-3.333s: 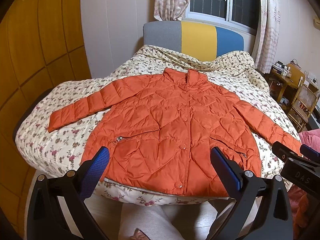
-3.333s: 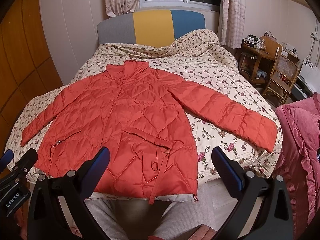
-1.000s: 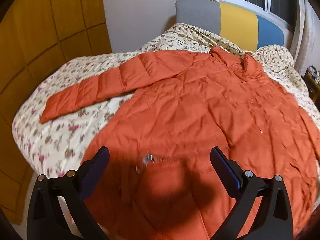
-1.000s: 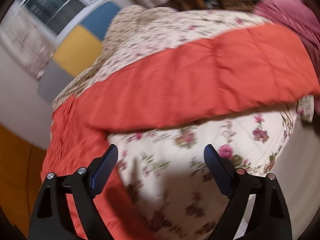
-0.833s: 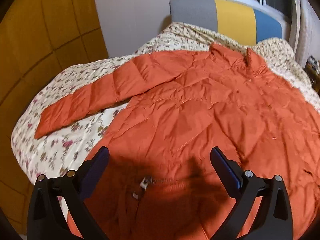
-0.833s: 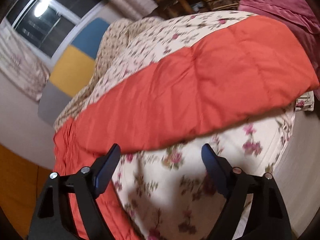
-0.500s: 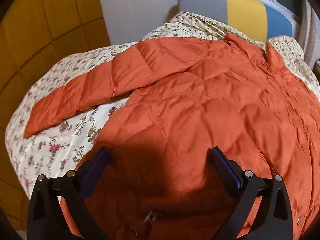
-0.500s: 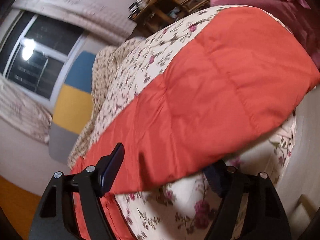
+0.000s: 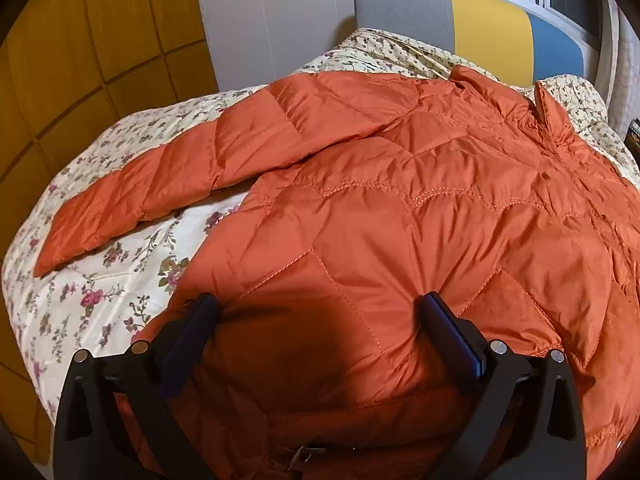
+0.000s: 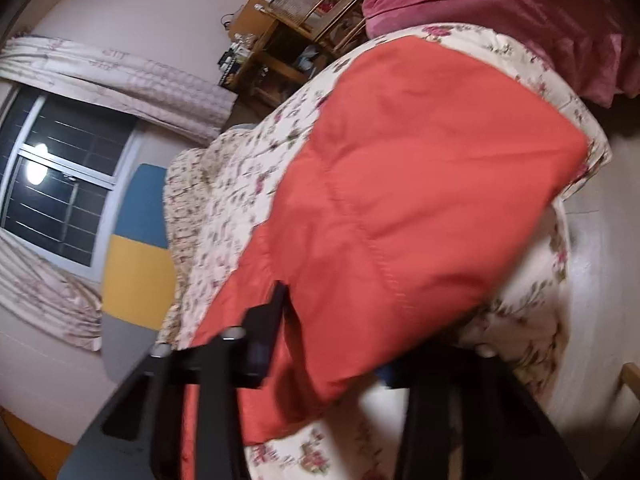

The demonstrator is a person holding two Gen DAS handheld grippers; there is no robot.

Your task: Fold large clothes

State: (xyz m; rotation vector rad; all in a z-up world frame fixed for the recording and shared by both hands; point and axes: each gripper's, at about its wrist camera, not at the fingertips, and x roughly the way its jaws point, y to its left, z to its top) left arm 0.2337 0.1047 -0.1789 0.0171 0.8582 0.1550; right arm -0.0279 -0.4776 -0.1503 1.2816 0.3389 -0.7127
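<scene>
An orange quilted jacket (image 9: pixel 420 208) lies spread front-up on the floral bed cover (image 9: pixel 92 280). Its left sleeve (image 9: pixel 168 184) stretches out toward the bed's left edge. My left gripper (image 9: pixel 320 320) is open, low over the jacket's left side, with the fabric bulging between its fingers. In the right wrist view the jacket's right sleeve (image 10: pixel 400 200) fills the middle. My right gripper (image 10: pixel 340 340) is open and straddles the sleeve, one finger (image 10: pixel 272 320) at its upper edge and the other hidden under its lower edge.
A grey, yellow and blue headboard (image 9: pixel 460 20) stands at the bed's far end under a window (image 10: pixel 52 204). Yellow wall panels (image 9: pixel 80 60) are on the left. A wooden chair and desk (image 10: pixel 296 12) and a pink blanket (image 10: pixel 520 12) are to the right.
My left gripper has moved forward and down onto the jacket's left side. My right gripper has closed in on the right sleeve until the sleeve sits between its fingers.
</scene>
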